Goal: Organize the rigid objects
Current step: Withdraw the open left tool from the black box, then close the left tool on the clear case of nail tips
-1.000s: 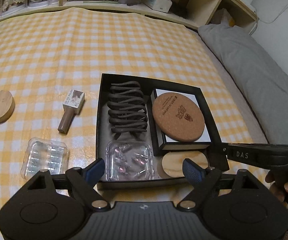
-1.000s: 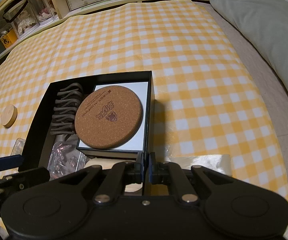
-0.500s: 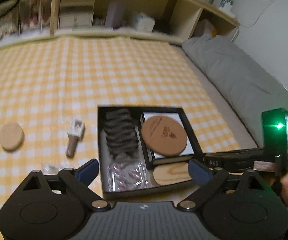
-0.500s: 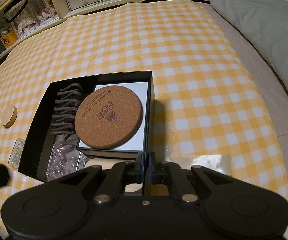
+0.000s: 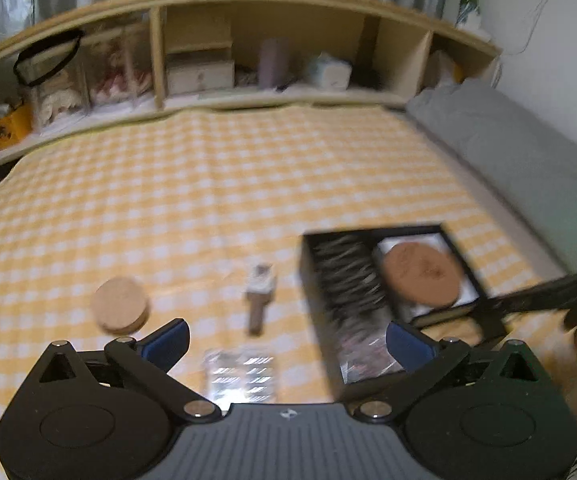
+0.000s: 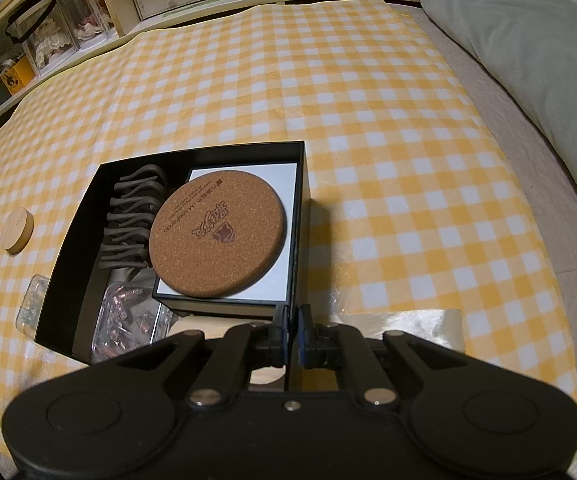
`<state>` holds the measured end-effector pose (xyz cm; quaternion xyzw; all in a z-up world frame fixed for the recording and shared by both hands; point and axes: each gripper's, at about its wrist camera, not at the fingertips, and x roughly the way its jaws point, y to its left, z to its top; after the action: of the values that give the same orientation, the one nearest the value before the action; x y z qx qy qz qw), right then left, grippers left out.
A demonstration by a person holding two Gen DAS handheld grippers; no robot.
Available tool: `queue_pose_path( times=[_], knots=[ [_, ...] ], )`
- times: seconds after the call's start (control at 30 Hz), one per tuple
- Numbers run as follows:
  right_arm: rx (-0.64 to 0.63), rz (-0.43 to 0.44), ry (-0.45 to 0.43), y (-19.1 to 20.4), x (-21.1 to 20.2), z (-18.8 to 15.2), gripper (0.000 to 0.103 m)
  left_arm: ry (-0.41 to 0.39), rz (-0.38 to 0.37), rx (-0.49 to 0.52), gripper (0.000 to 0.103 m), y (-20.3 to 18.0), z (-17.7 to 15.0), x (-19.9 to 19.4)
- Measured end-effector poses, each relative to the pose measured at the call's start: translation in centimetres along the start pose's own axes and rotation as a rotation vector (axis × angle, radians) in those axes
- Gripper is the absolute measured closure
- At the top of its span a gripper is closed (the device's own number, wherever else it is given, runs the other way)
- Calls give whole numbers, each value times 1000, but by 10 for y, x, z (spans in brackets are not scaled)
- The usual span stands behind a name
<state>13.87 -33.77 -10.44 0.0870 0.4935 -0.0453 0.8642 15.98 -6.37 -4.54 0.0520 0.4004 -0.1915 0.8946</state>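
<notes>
Since the earlier frame the left gripper (image 5: 286, 340) has drawn back and up from the black box (image 5: 308, 280), so its view now takes in more of the checked bedspread (image 5: 208, 184) and the items left outside the box; its jaws have just been opening and now stand at their widest, with nothing between them. Largest item first: the black box lies on the bedspread at the right of the left view, and already holds a dark hair-clip-like stack (image 6: 130, 220), a smaller white-topped box (image 6: 248, 296) carrying a cork coaster (image 6: 216, 232), a clear case of small pieces (image 6: 124, 320) and a pale wooden disc partly hidden under the right gripper (image 6: 293, 332). That gripper is closed on the near right wall of the black box, apparently steadying it, and has not shifted. Outside the box remain three loose things: a round wooden lid (image 5: 120, 310) to the left, a clear plastic case (image 5: 240, 372) and a small wooden-handled stamp-like piece (image 5: 259, 298). The clear plastic case lies directly ahead of and just below the left gripper, between its spread fingers in the view, with its long axis running roughly away from the camera; the stamp-like piece lies just beyond it, handle toward the gripper. Judgement: the left hand is the nearer and the free one, so the next pick likely falls to it. Motion blur in the left view limits finer detail.
</notes>
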Motion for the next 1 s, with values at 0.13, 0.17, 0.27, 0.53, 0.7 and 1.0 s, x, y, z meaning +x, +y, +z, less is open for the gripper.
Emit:
queue_pose_path(
  times=[0.13,0.17,0.27,0.53,0.7,1.0],
  knots=[
    [-5,-4,3,1,2,-1,97,113,18,-25,0,27,-8,28],
    [-6,-5,4,1,2,-2,97,136,35,-43,0,33,-10,36],
    [-10,-8,8,1,3,-1,97,220,77,-84,0,46,-18,63],
    [-14,-8,16,2,5,0,97,305,50,-44,0,48,-39,106],
    [-15,-9,16,2,5,0,97,296,89,63,0,39,-43,116],
    [-19,-12,18,2,6,0,97,282,138,100,0,50,-40,110]
  ],
)
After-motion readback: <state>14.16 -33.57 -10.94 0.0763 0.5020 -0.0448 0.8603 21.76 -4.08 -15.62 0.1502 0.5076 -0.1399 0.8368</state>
